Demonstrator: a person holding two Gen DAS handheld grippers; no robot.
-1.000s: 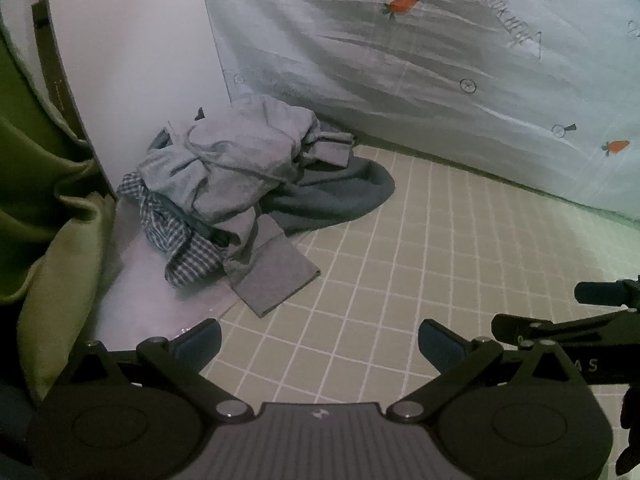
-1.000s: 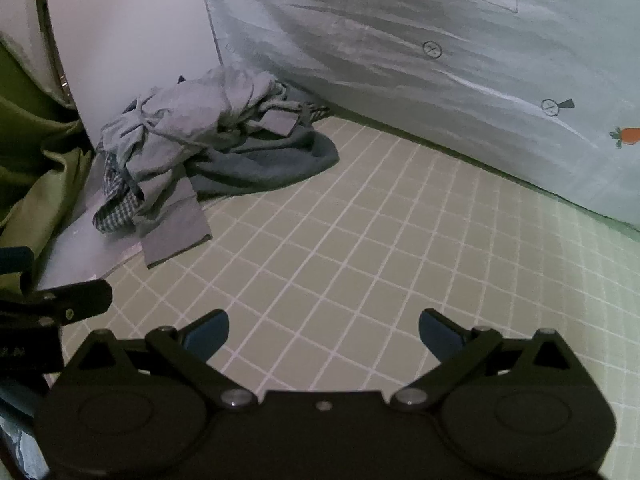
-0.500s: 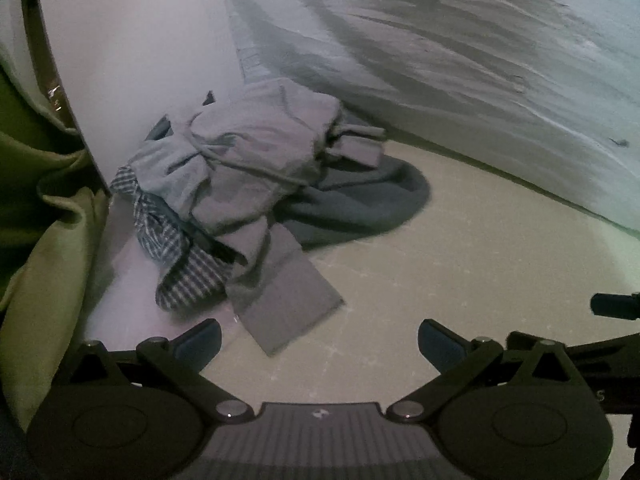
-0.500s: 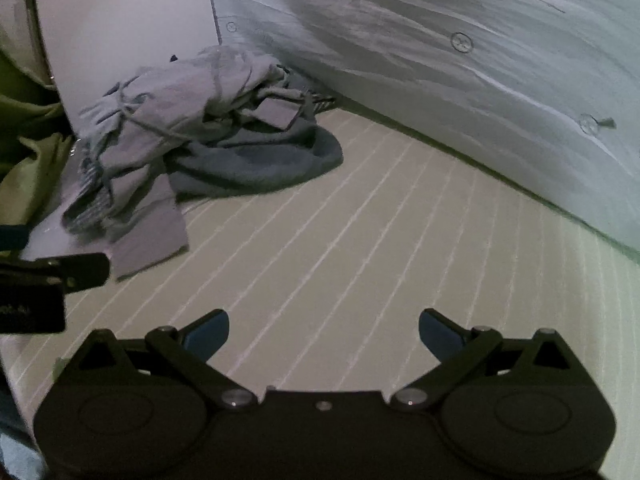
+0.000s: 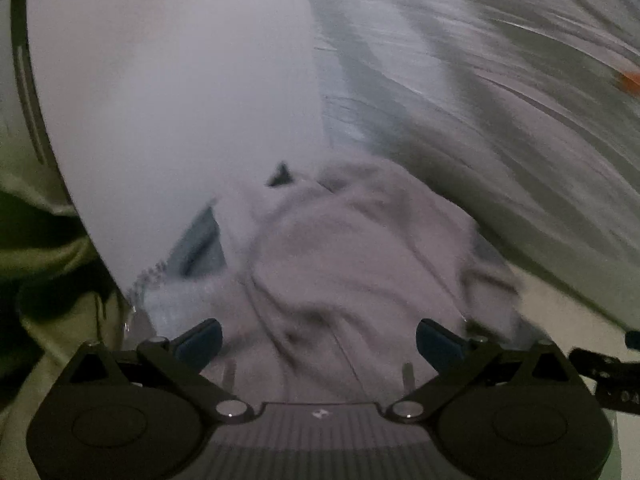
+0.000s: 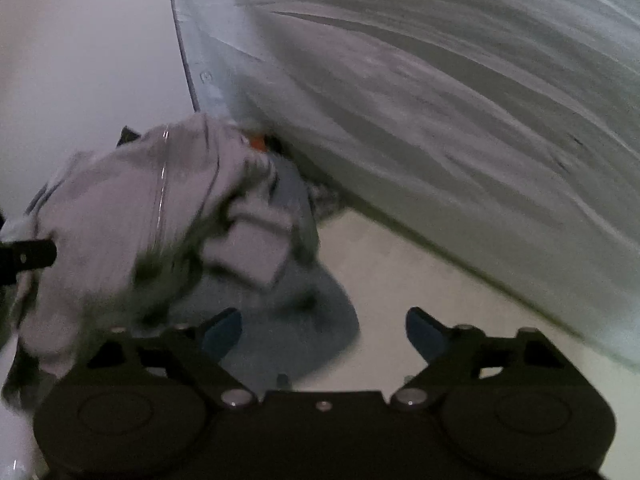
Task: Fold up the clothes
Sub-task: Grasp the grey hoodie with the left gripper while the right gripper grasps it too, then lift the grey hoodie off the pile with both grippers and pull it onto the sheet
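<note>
Crumpled pale grey garment [image 5: 352, 264] lies directly ahead of left tongs [image 5: 318, 342], nearer than right tongs [image 6: 324, 334]; both sets gape apart, empty.

Left tool [image 5: 318, 338] and right tool [image 6: 324, 330], both with fingers spread wide, side by side.

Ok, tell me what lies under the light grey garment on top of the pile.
Under the crumpled light grey garment a darker blue-grey cloth spreads onto the pale floor. Anything deeper in the pile is covered, and motion blur hides detail.
</note>
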